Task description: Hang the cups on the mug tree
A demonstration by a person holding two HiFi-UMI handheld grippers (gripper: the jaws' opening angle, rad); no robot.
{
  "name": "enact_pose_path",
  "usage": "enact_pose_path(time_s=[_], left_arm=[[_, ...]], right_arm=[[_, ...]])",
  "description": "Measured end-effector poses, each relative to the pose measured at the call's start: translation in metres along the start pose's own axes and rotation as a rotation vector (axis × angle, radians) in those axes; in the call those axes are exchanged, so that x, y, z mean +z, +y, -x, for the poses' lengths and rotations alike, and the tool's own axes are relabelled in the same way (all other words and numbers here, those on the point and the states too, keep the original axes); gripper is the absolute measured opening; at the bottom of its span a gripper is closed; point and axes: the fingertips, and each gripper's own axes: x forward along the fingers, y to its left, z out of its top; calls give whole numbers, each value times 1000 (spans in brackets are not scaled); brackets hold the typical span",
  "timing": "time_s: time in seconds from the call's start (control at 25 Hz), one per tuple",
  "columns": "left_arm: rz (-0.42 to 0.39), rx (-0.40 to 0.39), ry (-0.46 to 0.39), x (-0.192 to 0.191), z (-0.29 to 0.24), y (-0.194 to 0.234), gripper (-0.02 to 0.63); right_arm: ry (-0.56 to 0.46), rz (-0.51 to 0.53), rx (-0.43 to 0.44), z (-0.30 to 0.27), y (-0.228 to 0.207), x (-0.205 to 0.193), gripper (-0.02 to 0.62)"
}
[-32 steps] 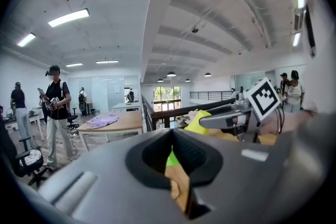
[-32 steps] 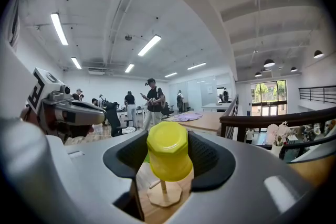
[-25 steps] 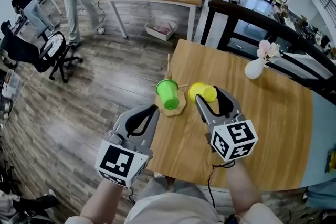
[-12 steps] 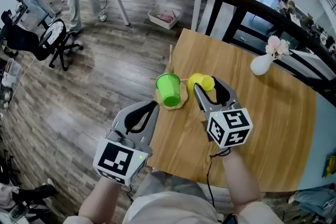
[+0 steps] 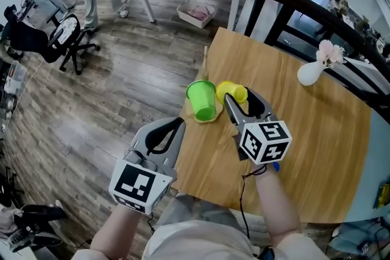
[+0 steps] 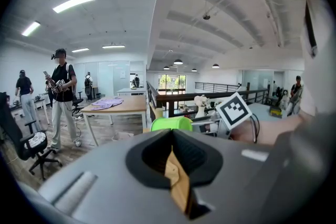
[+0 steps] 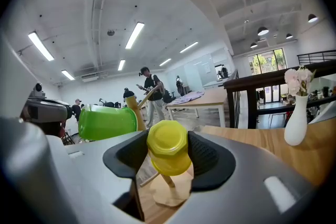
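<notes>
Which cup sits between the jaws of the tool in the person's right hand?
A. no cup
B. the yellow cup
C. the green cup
B: the yellow cup sits between the jaws of the right gripper; the green cup is off to one side.

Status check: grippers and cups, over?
Left gripper shut, empty. Right gripper closed on yellow cup at mug tree. Green cup alongside. Nothing blocking.

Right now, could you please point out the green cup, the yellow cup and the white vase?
green cup (image 5: 205,109), head view, on its side wall.
yellow cup (image 7: 167,140), right gripper view, on its flat bottom.
white vase (image 5: 309,74), head view, on its round body.
</notes>
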Motion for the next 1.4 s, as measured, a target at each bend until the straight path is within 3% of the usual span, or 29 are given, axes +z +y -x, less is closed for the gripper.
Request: enact_pose_path(time_s=[0.44,0.96,1.2,1.4], left_arm=[[3,4,26,-19,9,4,2],[8,8,40,-32,33,-2,2],[12,-5,31,-32,44,-11,2],[7,-21,3,-20,57,-21,2]], right_arm=[[91,35,-1,-15,8,-28,247],[134,44,-78,0,7,-37,310],[134,68,-105,20,9,-35,304],[90,77,-129,50,15,-16,257]])
